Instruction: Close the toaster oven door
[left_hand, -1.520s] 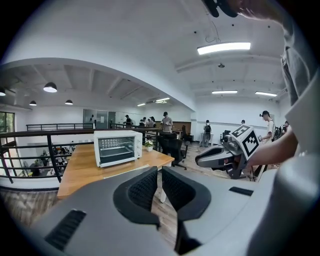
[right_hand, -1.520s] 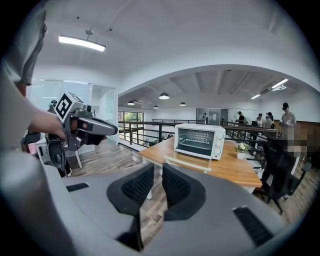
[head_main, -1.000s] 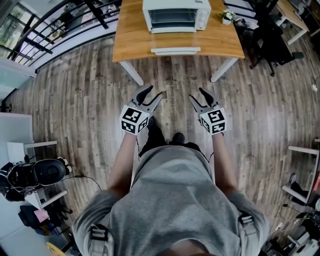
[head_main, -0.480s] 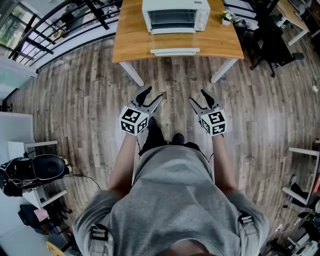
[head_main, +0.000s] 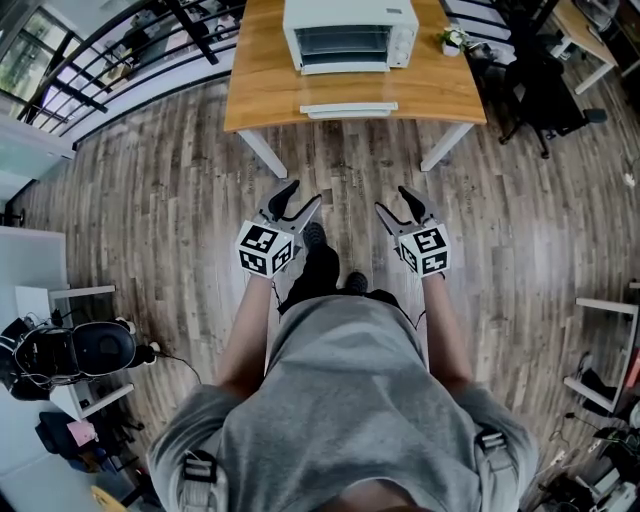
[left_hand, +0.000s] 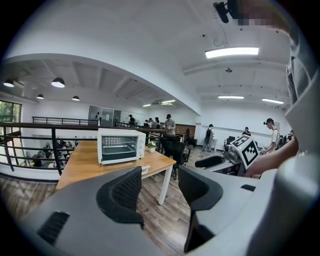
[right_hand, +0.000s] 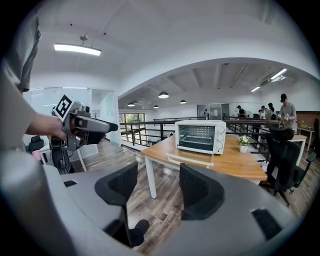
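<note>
Wooden table (head_main: 265, 85) on plank floor (head_main: 150, 200); bears toaster oven (head_main: 350, 30), door (head_main: 348, 108) open; potted plant (head_main: 453, 38).

The toaster oven (head_main: 350, 35) stands on the table (head_main: 262, 85), door (head_main: 349, 108) down.

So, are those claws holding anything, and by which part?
Nothing. The left gripper and right gripper have just been opening; their jaws stand apart, with nothing between them.
</note>
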